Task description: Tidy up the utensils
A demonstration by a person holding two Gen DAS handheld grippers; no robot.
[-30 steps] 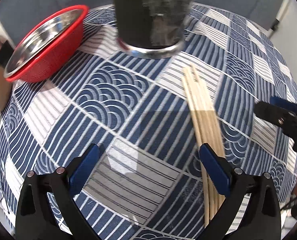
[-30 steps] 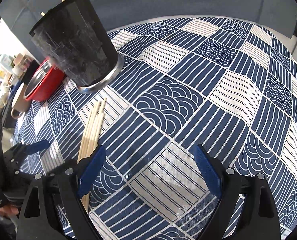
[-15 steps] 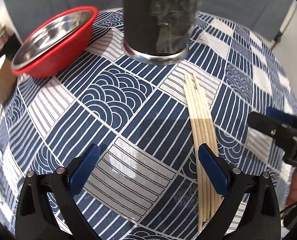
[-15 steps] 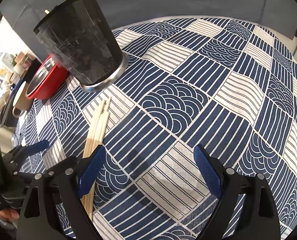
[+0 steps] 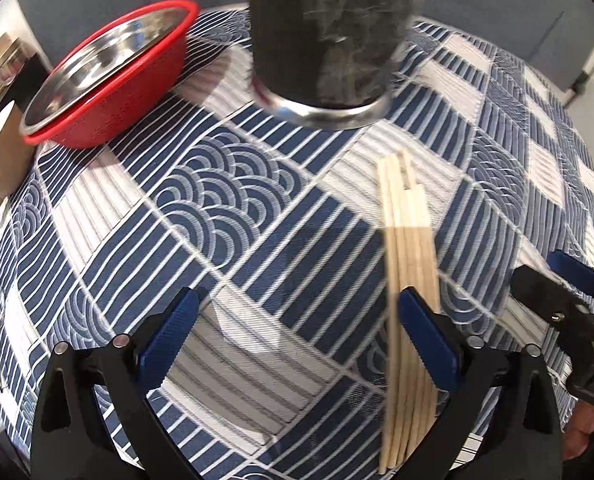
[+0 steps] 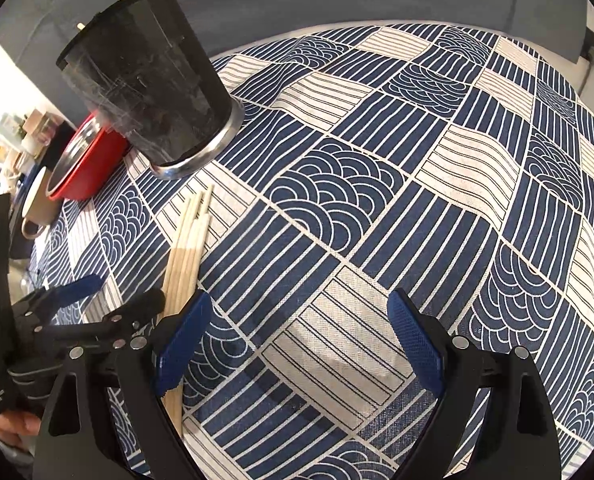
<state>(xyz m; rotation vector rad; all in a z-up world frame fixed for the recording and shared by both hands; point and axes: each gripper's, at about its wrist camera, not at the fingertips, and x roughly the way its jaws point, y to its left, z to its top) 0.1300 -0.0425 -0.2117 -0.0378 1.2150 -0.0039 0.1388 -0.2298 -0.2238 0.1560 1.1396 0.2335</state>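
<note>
right wrist view gives me the whole layout, so i take the black holder as my landmark. largest first: the surface, under its blue and white patterned cloth, carries everything. the holder stands upright on it, with a few stick tips already poking above its rim, so i judge part of the sorting is done. behind the holder on its far side sits a red bowl with a steel liner, and past that a cup; neither looks like part of the job.

what is left lies just in front of the holder: a bundle of chopsticks flat on the cloth, tips pointing toward the holder's base but apart from it.

my left gripper hangs over the bundle's near end, jaws wide, its right finger crossing over the sticks with nothing clamped. my right gripper is also wide and empty, over bare cloth on the side of the bundle away from the bowl.

so i reckon i am partway: the bundle must be grasped, lifted and dropped into the holder.
</note>
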